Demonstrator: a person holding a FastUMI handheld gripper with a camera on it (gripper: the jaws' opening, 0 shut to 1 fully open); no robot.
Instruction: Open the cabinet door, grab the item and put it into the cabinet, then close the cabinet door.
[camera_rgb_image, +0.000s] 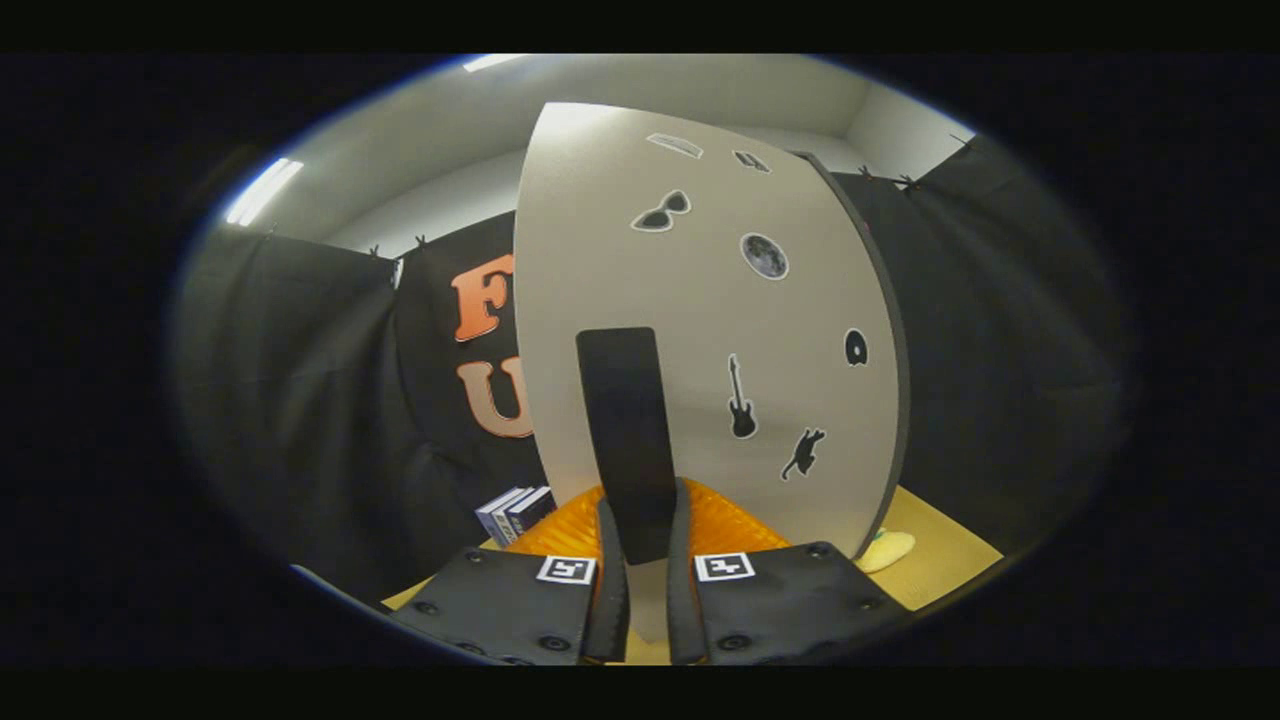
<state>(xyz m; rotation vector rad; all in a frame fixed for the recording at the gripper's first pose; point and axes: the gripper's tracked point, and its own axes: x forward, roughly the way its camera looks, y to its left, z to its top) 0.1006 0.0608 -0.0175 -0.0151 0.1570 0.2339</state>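
Jaws of gripper (638, 560) clamp the upright cabinet door handle (626, 430).

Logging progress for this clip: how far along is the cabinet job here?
Early, judging by this frame. In hand: the gripper is shut on the dark handle of the cabinet door, which carries stickers. Whether the door has swung at all is unclear. Left: grabbing the item, placing it inside, closing the door.

Books (515, 512) on wooden table (950, 560)
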